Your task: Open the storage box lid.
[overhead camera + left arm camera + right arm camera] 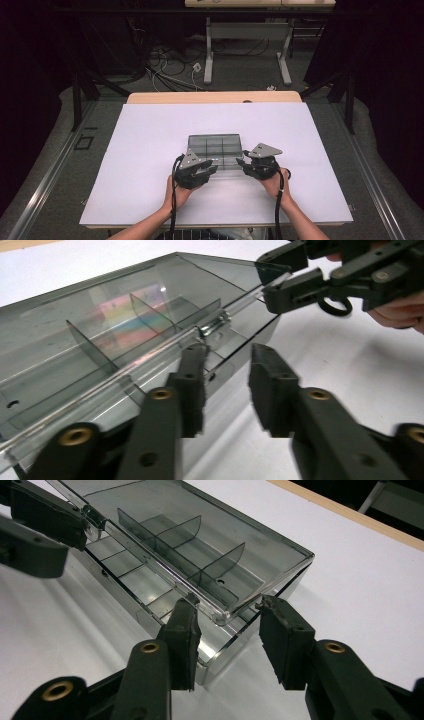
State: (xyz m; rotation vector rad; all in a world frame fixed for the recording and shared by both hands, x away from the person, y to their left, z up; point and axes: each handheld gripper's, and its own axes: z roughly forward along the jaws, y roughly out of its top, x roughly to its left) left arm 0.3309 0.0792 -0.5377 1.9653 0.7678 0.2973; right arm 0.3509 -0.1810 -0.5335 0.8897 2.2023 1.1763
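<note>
A smoky clear plastic box with inner dividers lies on the white table. Its lid stands a little above the base at the front. My left gripper is at the box's front left. In the left gripper view its jaws stand apart, one fingertip against the lid's front edge by the latch. My right gripper is at the front right. Its jaws straddle the lid's corner with gaps at the pads.
The box sits near the middle front of the white table. A wooden edge runs along the far side. Beyond it are loose cables on the floor and another table's legs. Dark curtains close in both sides.
</note>
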